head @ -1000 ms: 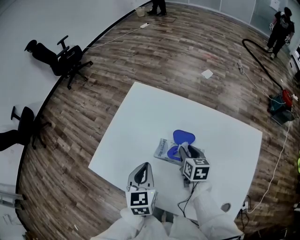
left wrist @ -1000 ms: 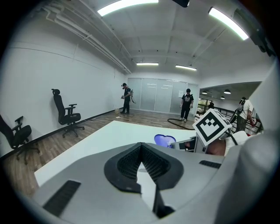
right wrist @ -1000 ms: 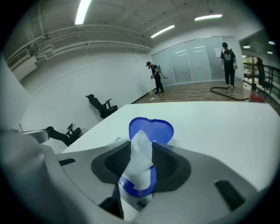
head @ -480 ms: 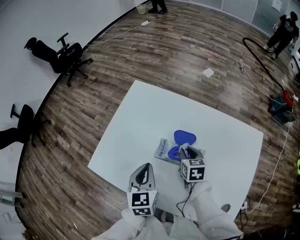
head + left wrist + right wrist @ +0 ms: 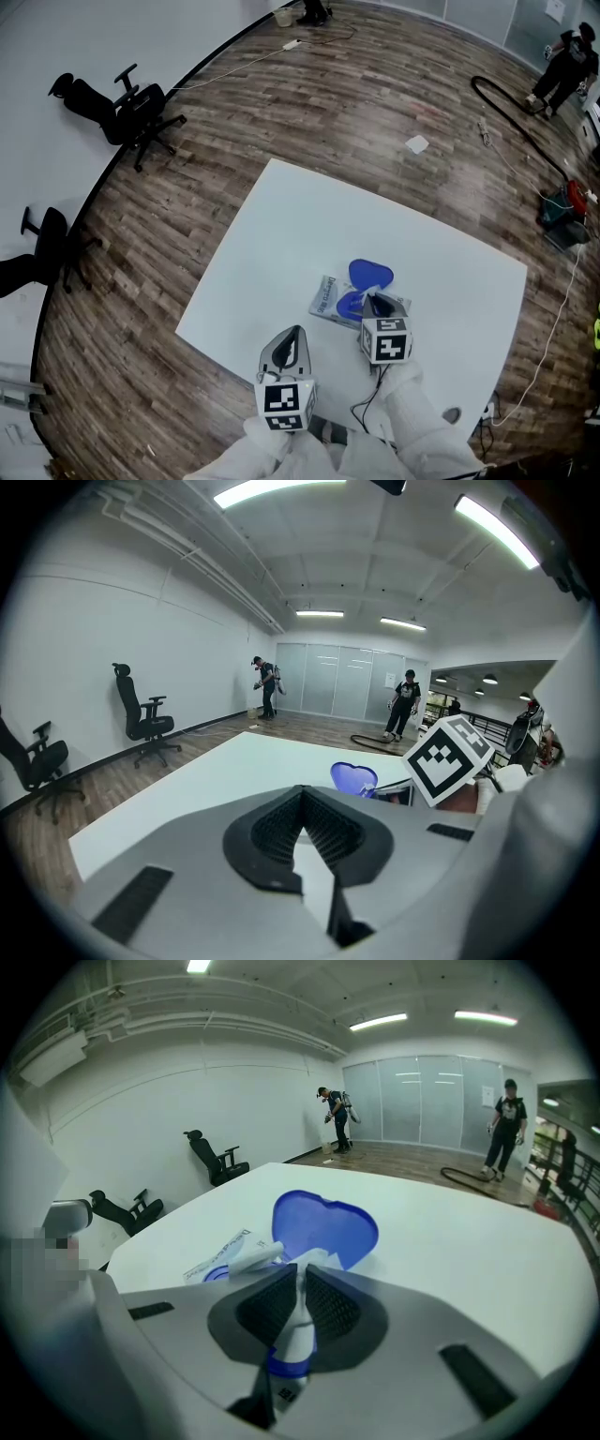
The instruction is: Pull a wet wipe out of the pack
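A flat wet wipe pack (image 5: pixel 328 298) lies on the white table (image 5: pixel 281 234), its blue heart-shaped lid (image 5: pixel 369 275) flipped open and standing up. My right gripper (image 5: pixel 373 302) is at the pack's opening, pointing down into it. In the right gripper view its jaws are closing and the pads (image 5: pixel 333 1302) press a white wet wipe (image 5: pixel 301 1321) that sticks up from the pack (image 5: pixel 220 1255), in front of the lid (image 5: pixel 323 1225). My left gripper (image 5: pixel 289 336) hovers near the table's front edge, left of the pack, shut on nothing (image 5: pixel 302 794).
Wooden floor surrounds the table. Office chairs (image 5: pixel 131 112) lie tipped at the far left by the wall. A hose and cables (image 5: pixel 525 122) run over the floor at the far right, where a person (image 5: pixel 562 56) stands. A thin cable (image 5: pixel 370 403) hangs from my right gripper.
The right gripper's jaws have closed around the wipe at the pack's opening and the gripper rolled slightly. The left gripper has stayed where it was.
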`<state>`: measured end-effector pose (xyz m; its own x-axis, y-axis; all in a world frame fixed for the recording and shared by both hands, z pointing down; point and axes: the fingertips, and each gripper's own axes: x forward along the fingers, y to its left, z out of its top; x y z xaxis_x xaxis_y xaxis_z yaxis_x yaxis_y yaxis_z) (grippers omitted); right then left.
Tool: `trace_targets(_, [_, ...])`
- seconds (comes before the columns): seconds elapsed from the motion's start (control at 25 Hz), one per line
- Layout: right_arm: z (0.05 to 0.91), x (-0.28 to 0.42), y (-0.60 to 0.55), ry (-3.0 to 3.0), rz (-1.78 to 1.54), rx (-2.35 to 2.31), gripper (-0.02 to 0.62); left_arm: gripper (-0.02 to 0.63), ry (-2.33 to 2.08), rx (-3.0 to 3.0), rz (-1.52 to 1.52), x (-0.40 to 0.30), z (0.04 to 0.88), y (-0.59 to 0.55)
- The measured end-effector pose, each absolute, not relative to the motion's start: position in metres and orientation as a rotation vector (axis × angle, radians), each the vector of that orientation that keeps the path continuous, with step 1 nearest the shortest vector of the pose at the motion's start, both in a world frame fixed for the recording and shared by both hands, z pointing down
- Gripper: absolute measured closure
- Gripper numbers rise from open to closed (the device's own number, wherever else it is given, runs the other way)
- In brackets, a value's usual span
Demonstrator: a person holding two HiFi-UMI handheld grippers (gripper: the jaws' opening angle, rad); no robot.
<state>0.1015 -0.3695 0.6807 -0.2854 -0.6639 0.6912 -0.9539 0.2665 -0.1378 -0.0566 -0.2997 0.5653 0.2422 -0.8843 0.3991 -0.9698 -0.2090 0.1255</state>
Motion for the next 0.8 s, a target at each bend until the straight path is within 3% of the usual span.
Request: trace_targets(0.8, [0.664,0.103,-0.361,-2.099,0.782,1.536,0.583,0.609,-1.707,2.2,0.32,-0.055,0.559,-0.293])
